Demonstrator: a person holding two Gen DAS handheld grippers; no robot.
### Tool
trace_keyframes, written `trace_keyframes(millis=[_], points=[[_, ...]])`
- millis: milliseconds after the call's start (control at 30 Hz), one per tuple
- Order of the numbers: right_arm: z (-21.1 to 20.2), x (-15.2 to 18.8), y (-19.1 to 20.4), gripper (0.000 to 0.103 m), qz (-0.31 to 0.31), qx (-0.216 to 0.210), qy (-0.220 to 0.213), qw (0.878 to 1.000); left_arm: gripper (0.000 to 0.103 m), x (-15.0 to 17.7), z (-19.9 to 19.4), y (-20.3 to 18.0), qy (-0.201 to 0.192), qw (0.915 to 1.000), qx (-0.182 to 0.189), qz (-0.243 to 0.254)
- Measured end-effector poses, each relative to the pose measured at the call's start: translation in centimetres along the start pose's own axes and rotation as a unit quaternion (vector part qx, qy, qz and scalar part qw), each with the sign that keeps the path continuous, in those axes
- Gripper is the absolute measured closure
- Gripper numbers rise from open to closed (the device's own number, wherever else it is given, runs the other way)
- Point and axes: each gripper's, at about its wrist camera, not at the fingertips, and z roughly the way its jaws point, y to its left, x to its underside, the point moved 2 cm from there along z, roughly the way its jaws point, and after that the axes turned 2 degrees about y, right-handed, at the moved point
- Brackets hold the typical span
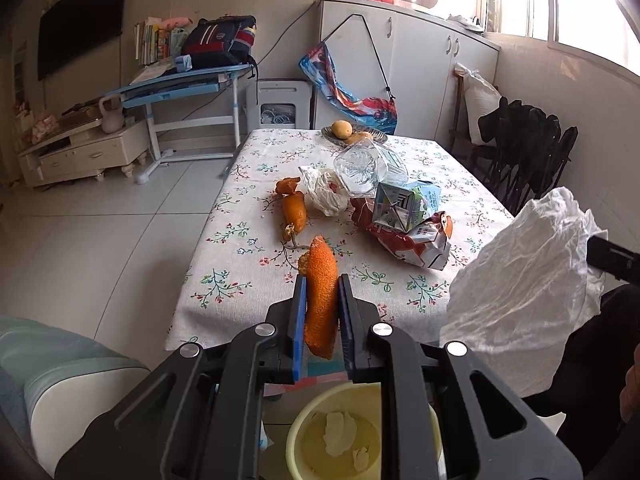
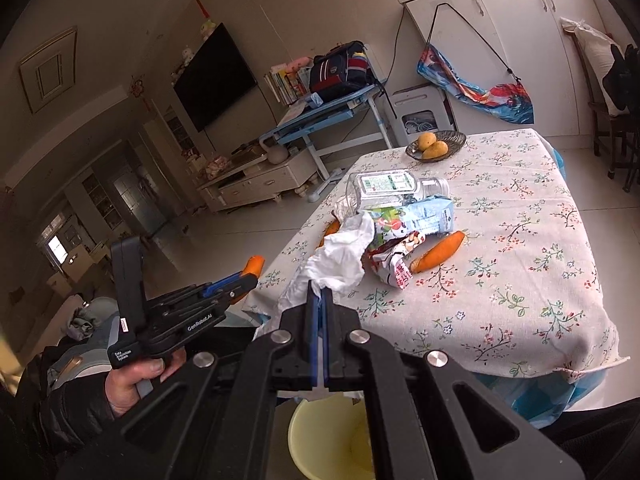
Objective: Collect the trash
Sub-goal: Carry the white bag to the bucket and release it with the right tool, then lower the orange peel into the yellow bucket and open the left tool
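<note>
Floral-clothed table (image 1: 248, 280), left gripper (image 1: 322, 300) jaws clamped on orange peel (image 1: 320, 296), right gripper (image 2: 319, 300) jaws pinching white plastic bag (image 2: 340, 256)

floral-cloth table (image 1: 256, 280): orange peels (image 1: 294, 208), crumpled white bag (image 1: 324, 192), clear bottle (image 1: 364, 168), carton (image 1: 404, 204), snack wrapper (image 1: 416, 244), fruit dish (image 1: 356, 134).
</note>
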Motion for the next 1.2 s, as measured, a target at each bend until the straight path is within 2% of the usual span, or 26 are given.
trace_keyframes(millis=[200, 467, 700, 767, 800, 833, 967, 1067, 1133, 1200], points=[[3.1, 3.1, 1.8, 0.101, -0.022, -0.014, 0.085, 0.996, 0.088, 0.1, -0.8, -0.1, -0.003, 1.0000, -0.002, 0.001], [8.8, 7.8, 3.2, 0.101, -0.032, 0.008, 0.215, 0.976, 0.088, 0.9, -1.5, -0.3, 0.007, 1.0000, -0.003, 0.003], [11.3, 9.9, 2.3, 0.099, -0.028, 0.037, 0.274, 0.961, 0.088, 2.6, -1.5, -0.4, 0.033, 0.9995, 0.000, 0.003], [11.3, 10.2, 2.0, 0.084, -0.023, 0.047, 0.277, 0.959, 0.088, 3.4, -1.3, -0.6, 0.044, 0.9990, 0.000, 0.006], [11.2, 10.1, 1.9, 0.063, -0.021, 0.049, 0.275, 0.960, 0.088, 3.7, -1.2, -0.7, 0.051, 0.9987, 0.001, 0.008], [11.0, 10.1, 1.9, 0.053, -0.021, 0.052, 0.273, 0.960, 0.088, 4.0, -1.0, -0.8, 0.057, 0.9983, 0.001, 0.010], [10.4, 9.6, 2.1, 0.051, -0.028, 0.068, 0.262, 0.962, 0.088, 5.3, -0.2, -1.2, 0.088, 0.9961, 0.004, 0.009], [9.2, 8.3, 2.0, 0.035, -0.038, 0.108, 0.235, 0.965, 0.088, 6.2, 0.3, -1.5, 0.107, 0.9941, 0.003, 0.012], [8.0, 6.9, 1.9, 0.027, -0.046, 0.156, 0.201, 0.966, 0.088, 6.8, 0.5, -1.9, 0.120, 0.9926, 0.004, 0.017], [6.3, 5.2, 2.0, 0.020, -0.063, 0.219, 0.155, 0.961, 0.088, 7.4, 0.8, -2.4, 0.133, 0.9909, 0.007, 0.021]])
